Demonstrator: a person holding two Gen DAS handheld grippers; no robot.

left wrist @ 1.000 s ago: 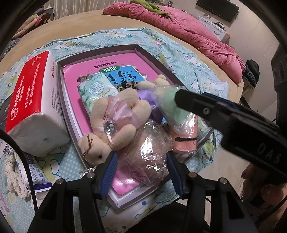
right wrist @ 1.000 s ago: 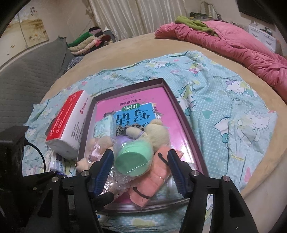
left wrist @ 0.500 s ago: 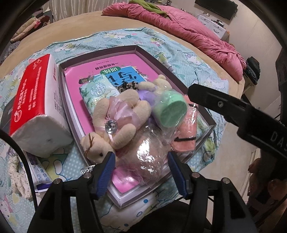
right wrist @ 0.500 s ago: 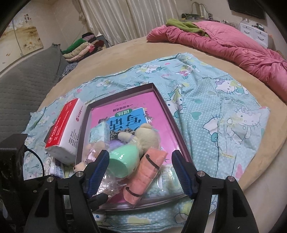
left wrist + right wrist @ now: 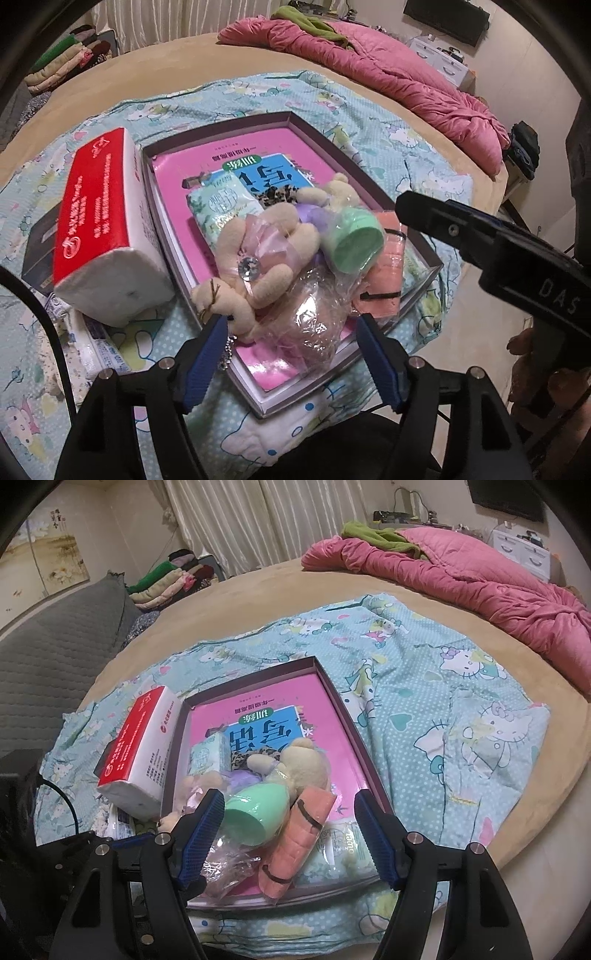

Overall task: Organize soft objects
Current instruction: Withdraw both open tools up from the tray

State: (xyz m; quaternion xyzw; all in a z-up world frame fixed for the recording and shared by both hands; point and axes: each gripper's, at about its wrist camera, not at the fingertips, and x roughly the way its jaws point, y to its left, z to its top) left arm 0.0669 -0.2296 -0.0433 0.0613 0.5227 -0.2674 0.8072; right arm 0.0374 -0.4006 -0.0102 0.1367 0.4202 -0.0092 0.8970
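A dark-rimmed box (image 5: 373, 184) (image 5: 334, 690) with a pink book inside holds a pile of soft things: a beige plush bear (image 5: 255, 258) with a pink bow, a second plush (image 5: 301, 760), a green foam piece in clear plastic (image 5: 352, 242) (image 5: 258, 816), a rolled peach towel (image 5: 384, 273) (image 5: 299, 845) and a tissue pack (image 5: 221, 206). My left gripper (image 5: 291, 350) is open and empty, above the box's near edge. My right gripper (image 5: 290, 834) is open and empty, raised over the pile; its body (image 5: 517, 258) shows in the left wrist view.
A red and white tissue pack (image 5: 99, 225) (image 5: 140, 753) leans at the box's left side. Small packets (image 5: 92, 350) lie below it. All rest on a blue cartoon cloth (image 5: 443, 720) on a round tan bed. A pink quilt (image 5: 461, 576) lies at the back.
My right gripper let go of the green foam piece and drew back and up. The piece now lies on the pile. My left gripper backed away a little.
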